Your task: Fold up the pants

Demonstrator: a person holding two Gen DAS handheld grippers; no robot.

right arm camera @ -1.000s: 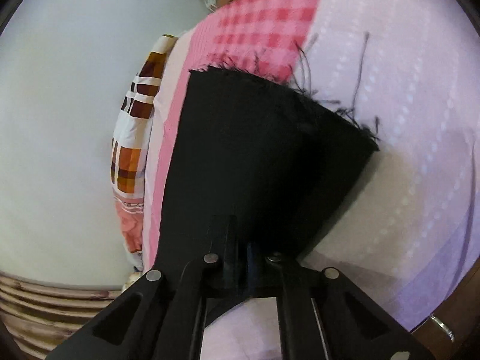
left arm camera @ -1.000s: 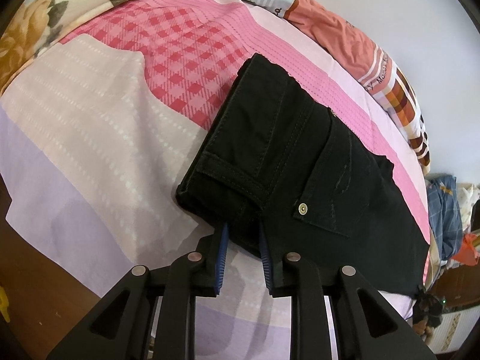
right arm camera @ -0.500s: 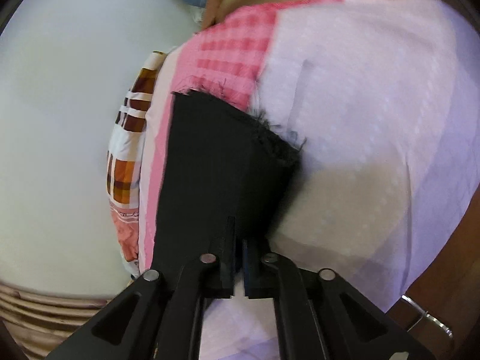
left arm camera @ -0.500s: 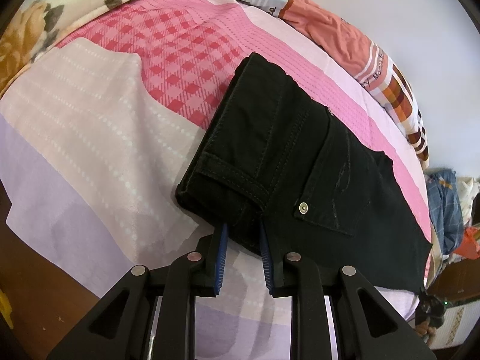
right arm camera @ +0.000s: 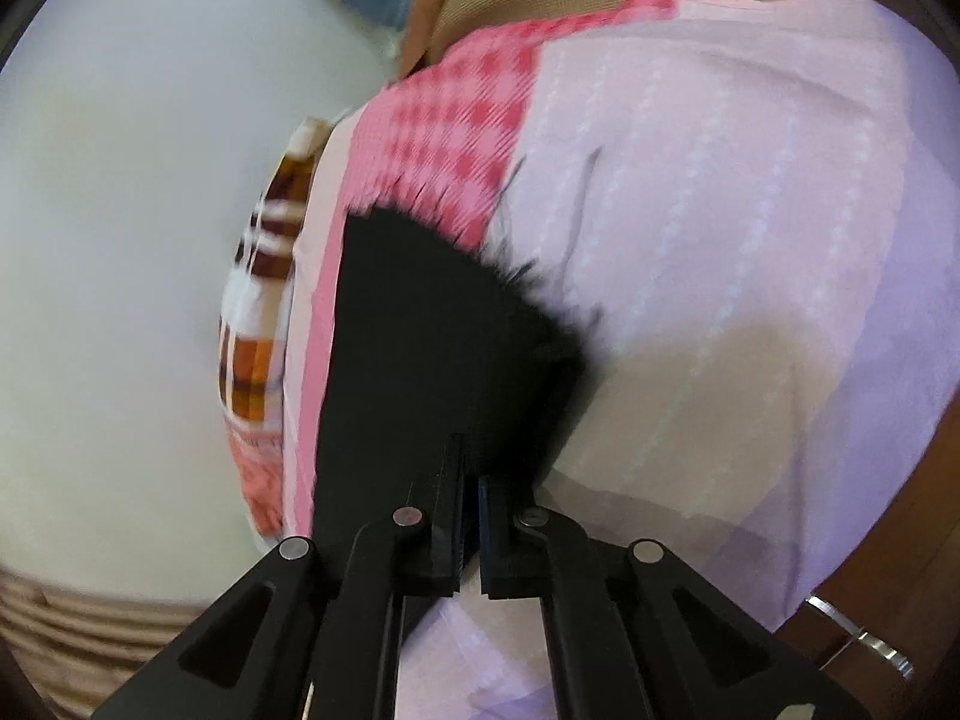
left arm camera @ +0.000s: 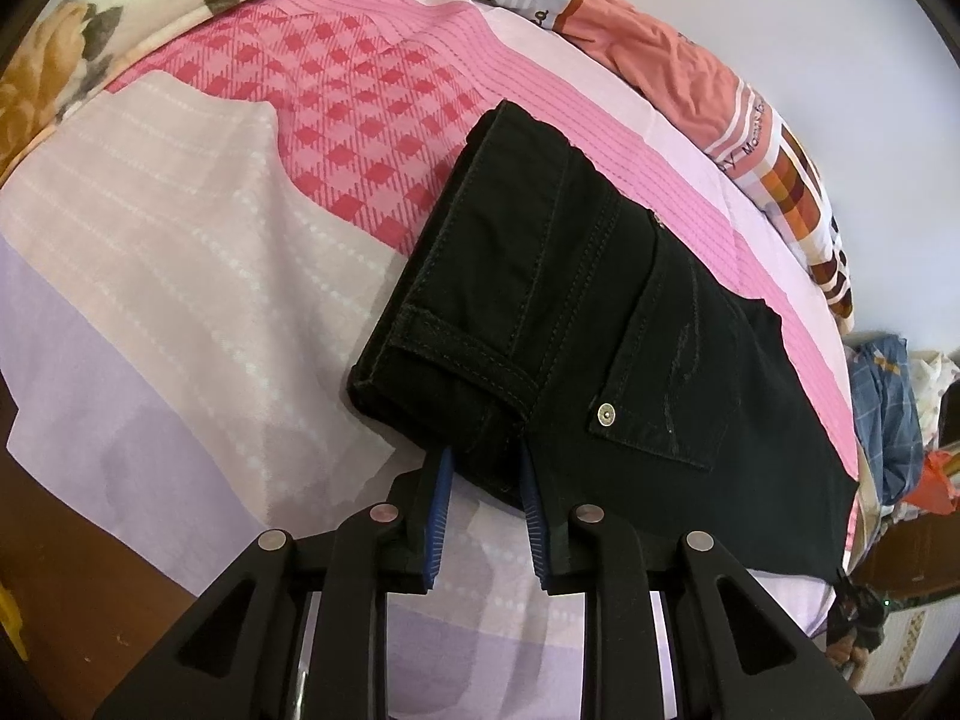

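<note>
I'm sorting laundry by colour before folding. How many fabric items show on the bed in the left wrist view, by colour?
Black: 1, the pants
Pink patterned: 1, the bedsheet
Orange-and-white patchwork: 1, the blanket along the wall
Floral cream: 1, the pillow
Total: 4

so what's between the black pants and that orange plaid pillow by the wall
In the left wrist view, only a strip of the pink striped bedsheet separates the black pants from the orange plaid pillow; nothing else lies there.
</note>
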